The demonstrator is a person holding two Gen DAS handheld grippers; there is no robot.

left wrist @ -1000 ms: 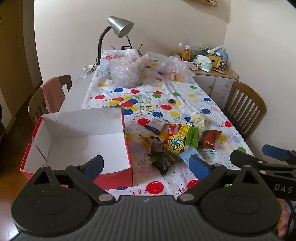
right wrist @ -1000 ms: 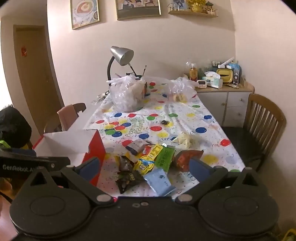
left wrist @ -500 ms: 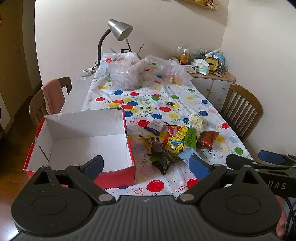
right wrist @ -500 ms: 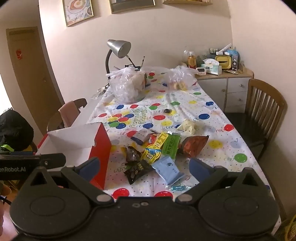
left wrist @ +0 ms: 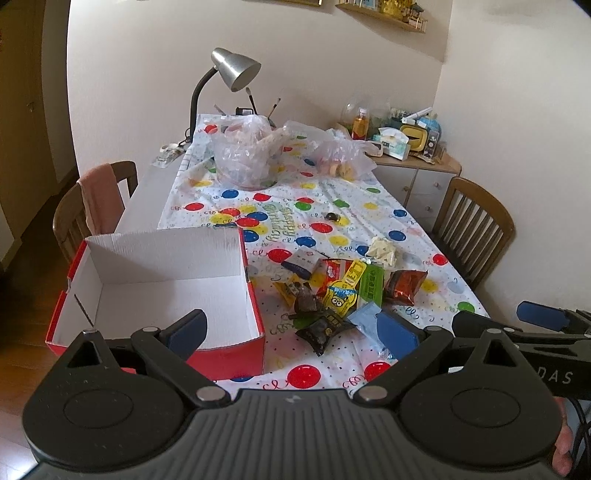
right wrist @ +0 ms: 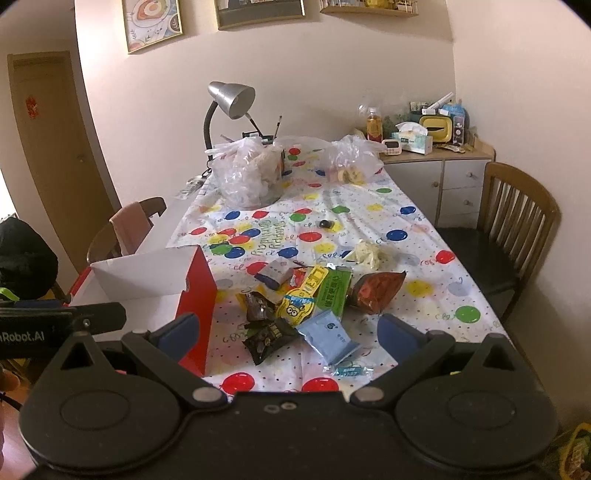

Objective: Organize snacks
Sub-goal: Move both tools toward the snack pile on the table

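Crinkled foil and plastic snack packets point(left wrist: 340, 295) lie heaped mid-table, at three o'clock of our red box point(left wrist: 159, 291), white inside. "Happy Birthday" reads on the cloth point(right wrist: 273, 236). Only our right view shows framed pictures point(right wrist: 153, 22). Left gripper point(left wrist: 291, 328) and right gripper point(right wrist: 288, 332) gape wide, empty.

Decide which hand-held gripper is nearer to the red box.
Left. The left hand-held gripper hangs over the red box's near right corner; the right hand-held gripper is off to the box's right, over the snacks.
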